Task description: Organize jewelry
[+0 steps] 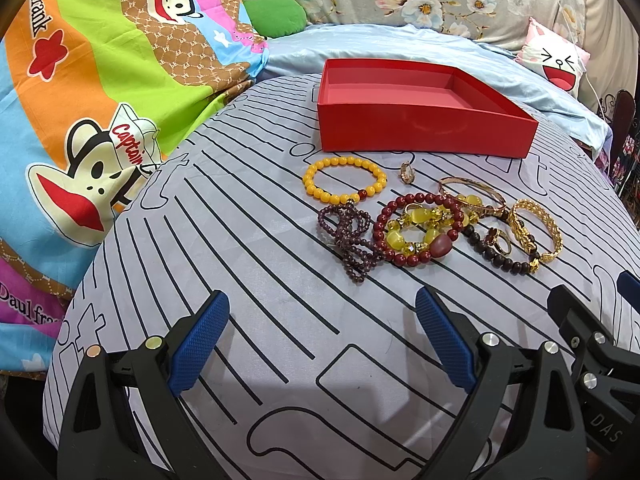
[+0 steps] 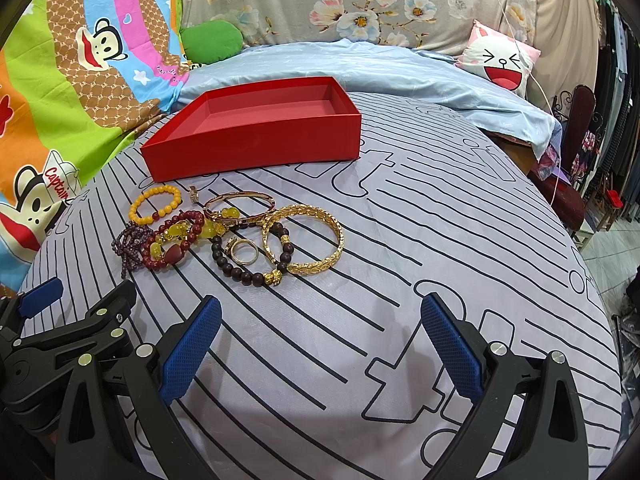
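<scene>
Left wrist view: left gripper (image 1: pixel 322 308) jaws spread wide, empty, above striped cloth (image 1: pixel 248 240); jewelry pile (image 1: pixel 432 226) lies just before the empty red box (image 1: pixel 424 130). Right wrist view: right gripper (image 2: pixel 320 312) likewise agape, empty; gold bangle (image 2: pixel 304 238) nearest

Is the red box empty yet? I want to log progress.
Empty. The red box shows only its bare floor in both views; all the jewelry, such as the yellow bead bracelet, lies on the striped sheet.
</scene>
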{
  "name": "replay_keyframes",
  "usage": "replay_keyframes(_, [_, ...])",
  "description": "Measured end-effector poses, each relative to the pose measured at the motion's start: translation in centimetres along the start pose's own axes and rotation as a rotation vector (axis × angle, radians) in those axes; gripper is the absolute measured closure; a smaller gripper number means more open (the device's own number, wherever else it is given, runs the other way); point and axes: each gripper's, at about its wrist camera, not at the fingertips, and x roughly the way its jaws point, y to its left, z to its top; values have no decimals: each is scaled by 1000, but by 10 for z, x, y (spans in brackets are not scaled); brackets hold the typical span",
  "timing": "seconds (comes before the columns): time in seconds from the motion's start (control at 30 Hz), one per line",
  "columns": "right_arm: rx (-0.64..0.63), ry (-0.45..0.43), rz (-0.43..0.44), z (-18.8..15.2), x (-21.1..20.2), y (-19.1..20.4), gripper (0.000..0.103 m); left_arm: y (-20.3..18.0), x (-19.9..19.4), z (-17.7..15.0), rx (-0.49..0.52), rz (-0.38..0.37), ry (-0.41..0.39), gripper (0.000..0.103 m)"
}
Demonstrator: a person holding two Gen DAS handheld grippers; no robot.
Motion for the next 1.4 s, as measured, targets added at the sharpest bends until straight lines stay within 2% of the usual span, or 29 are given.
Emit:
replay_keyframes(0.37, [8,0,8,2,-3,1,7,2,-3,2,-4,3,-14,12])
replay_keyframes(0.53, [18,10,16,3,-3,-5,7,15,-9,2,-56,-13,-36,11])
replay_keyframes(0.73, [-1,8,9,3,-3,-8,7,30,-5,5,-46,-30,-13,11])
replay_keyframes(0.9, [-5,20,19,4,1,-7,7,44,-6,17,-83,-43,-28,11])
replay_keyframes(1.03, [-14,18,20,7,3,-5,7,40,1,24,-63,-31,-28,11])
replay_keyframes(1.2, [9,30,31,9,9,-9,7,28,16,29,-55,-64,2,11])
replay_keyframes(1.3, [17,31,31,10,10,-11,7,21,26,30,-51,-76,17,13])
replay_keyframes(1.4, [24,33,32,11,11,-13,7,19,34,30,-65,-99,43,21])
